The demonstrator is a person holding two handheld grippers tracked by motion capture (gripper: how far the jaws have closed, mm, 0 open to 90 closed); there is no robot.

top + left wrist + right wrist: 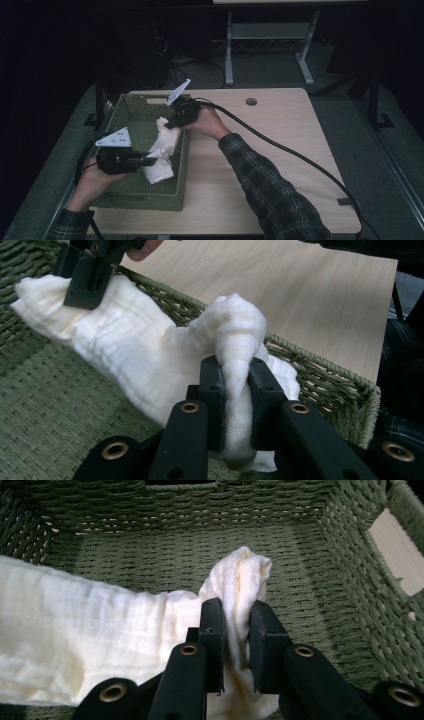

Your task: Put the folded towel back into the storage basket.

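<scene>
A white cloth point(161, 150) is held inside a green woven basket point(134, 199) on the wooden bench point(280, 150), gripped at both ends. The left hand-held gripper point(150, 161) is clenched on a bunched fold at the cloth's near end, the fabric pinched tight between its black jaws in the left gripper view. The right hand-held gripper point(171, 124) is likewise clamped on the far end, where a gathered corner of the cloth point(100, 640) is seen rising between its jaws over the basket's floor. The cloth's long axis is stretched from the near end to the far one, close along the basket's right wall point(320, 370) and partly draped over that rim. The bundle is slack and rumpled between the two grips rather than taut. Each end lies directly at its own gripper, so neither hand is nearer; any coming move is judged to turn on the two hands being carried together along that line.
</scene>
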